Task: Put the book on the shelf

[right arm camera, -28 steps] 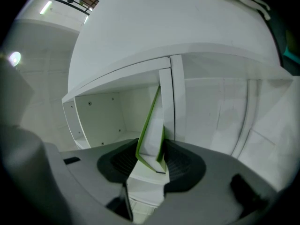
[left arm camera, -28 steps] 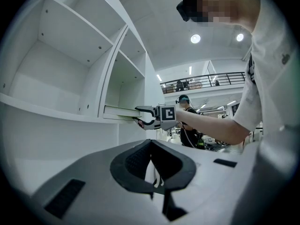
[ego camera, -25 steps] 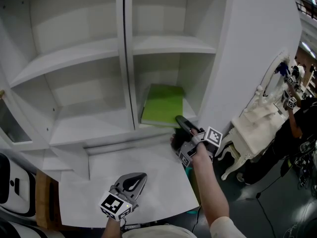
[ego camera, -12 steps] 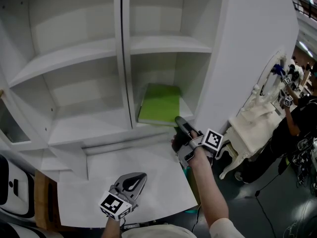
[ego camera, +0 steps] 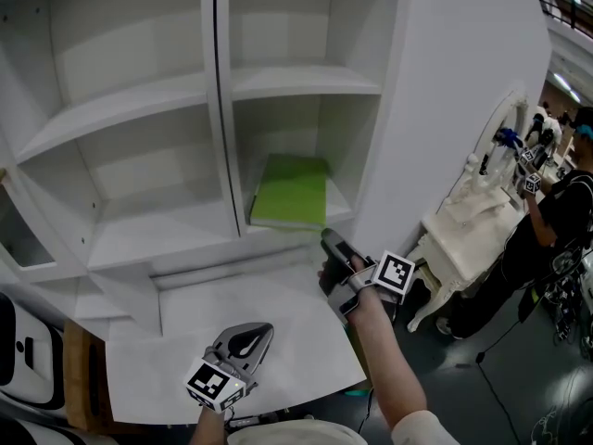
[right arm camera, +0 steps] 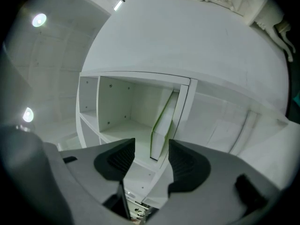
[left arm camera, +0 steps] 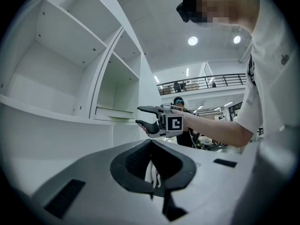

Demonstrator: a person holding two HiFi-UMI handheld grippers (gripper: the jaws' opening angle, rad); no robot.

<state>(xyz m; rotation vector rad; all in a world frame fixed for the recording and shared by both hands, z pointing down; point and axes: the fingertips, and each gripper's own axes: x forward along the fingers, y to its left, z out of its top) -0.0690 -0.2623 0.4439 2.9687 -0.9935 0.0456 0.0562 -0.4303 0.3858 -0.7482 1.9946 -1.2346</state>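
Head view: right gripper (ego camera: 324, 253) backed off the book (ego camera: 290, 191) — jaws just opened, empty.

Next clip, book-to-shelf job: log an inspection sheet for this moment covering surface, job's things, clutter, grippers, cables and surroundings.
Surface: white worktop in front of the shelves, bare.
Job's things: green book lies flat in the lower right compartment of the white shelf unit; nothing touches it.
Clutter: nothing seen.
Grippers: right gripper is just outside that compartment; its fingers have just been opening, with nothing between them. Left gripper is over the worktop, fingers together, empty.
Cables: thin dark line on the floor at right, possibly a cable.
Surroundings: ornate white table beside the unit; a person beyond it.
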